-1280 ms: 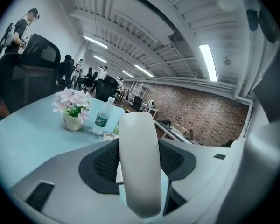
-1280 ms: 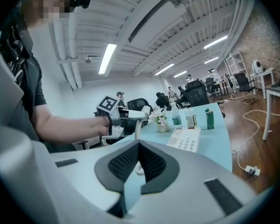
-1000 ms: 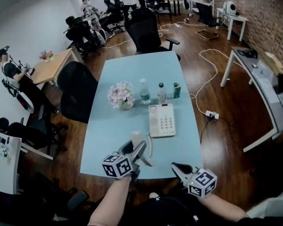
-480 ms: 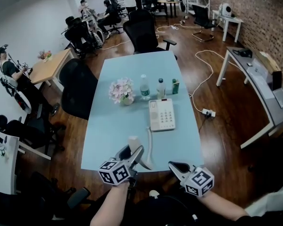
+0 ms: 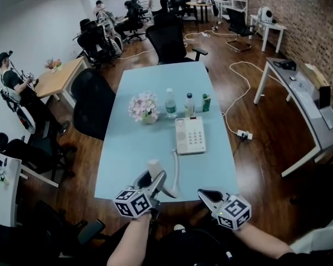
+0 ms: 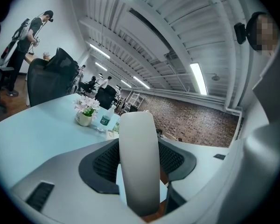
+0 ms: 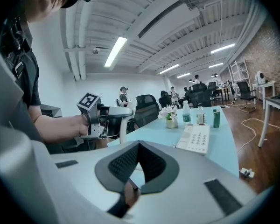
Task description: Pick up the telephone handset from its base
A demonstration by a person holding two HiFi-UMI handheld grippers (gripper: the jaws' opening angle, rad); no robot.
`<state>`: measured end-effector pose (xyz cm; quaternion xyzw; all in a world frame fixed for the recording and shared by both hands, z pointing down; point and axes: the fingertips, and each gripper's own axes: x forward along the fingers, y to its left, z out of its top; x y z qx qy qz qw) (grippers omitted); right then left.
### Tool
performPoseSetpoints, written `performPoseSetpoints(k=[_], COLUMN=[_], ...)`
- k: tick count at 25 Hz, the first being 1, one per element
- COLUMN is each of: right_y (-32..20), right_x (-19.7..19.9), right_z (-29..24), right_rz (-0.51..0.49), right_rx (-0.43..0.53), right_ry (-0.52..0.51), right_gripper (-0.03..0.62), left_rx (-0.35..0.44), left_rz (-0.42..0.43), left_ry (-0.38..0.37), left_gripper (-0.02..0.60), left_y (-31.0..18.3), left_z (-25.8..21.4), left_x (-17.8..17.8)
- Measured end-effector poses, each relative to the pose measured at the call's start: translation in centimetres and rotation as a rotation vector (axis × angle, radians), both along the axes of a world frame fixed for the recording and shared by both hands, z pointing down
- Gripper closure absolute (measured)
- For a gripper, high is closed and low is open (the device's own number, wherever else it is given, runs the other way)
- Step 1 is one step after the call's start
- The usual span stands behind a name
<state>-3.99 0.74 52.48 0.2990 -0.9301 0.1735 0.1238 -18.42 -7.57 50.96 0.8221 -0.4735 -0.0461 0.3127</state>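
Observation:
The white telephone handset [image 5: 154, 167] is off its base and hangs over the near end of the light-blue table [image 5: 127, 148], with my left gripper [image 5: 154, 180] shut on it. In the left gripper view the handset [image 6: 139, 162] stands upright between the two dark pads. Its cord [image 5: 176, 169] runs back to the white telephone base [image 5: 190, 136], which lies flat at mid-table. My right gripper [image 5: 207, 195] hovers at the near table edge to the right, shut with nothing in it. In the right gripper view the handset [image 7: 117, 110] and the base [image 7: 194, 138] both show.
A flower vase [image 5: 144, 108], two water bottles [image 5: 170, 106] and a green can [image 5: 207, 102] stand beyond the base. Black office chairs [image 5: 94, 107] stand at the table's left and far end. Seated people and desks fill the left and back; a cable crosses the floor on the right.
My left gripper has drawn back toward the near table edge with the handset in it. The right gripper has shifted slightly the same way.

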Motion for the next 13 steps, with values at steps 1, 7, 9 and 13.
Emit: performPoseSetpoints(k=[1,7,9,13], right_y=[-0.03,0.05,0.19,0.30], right_x=[0.03,-0.20,-0.29,-0.32], right_z=[0.00,0.14,0.15,0.16], right_rz=[0.001,-0.007,-0.010,-0.008], right_rx=[-0.002,-0.005,-0.005,-0.005], right_ry=[-0.001,-0.007,-0.010,-0.014], right_gripper=[0.582,0.582,0.582,0.582], left_rx=[-0.001,0.000,-0.001,-0.006], left_rz=[-0.001,-0.012,-0.013,-0.003], left_ry=[0.000,-0.007,-0.012,-0.021], left_gripper=[0.341,0.341,0.341,0.341], left_y=[0.09,0.09,0.11,0.26], left_z=[0.07,0.22,0.31,0.36], left_x=[-0.08,-0.47,-0.40,-0.13])
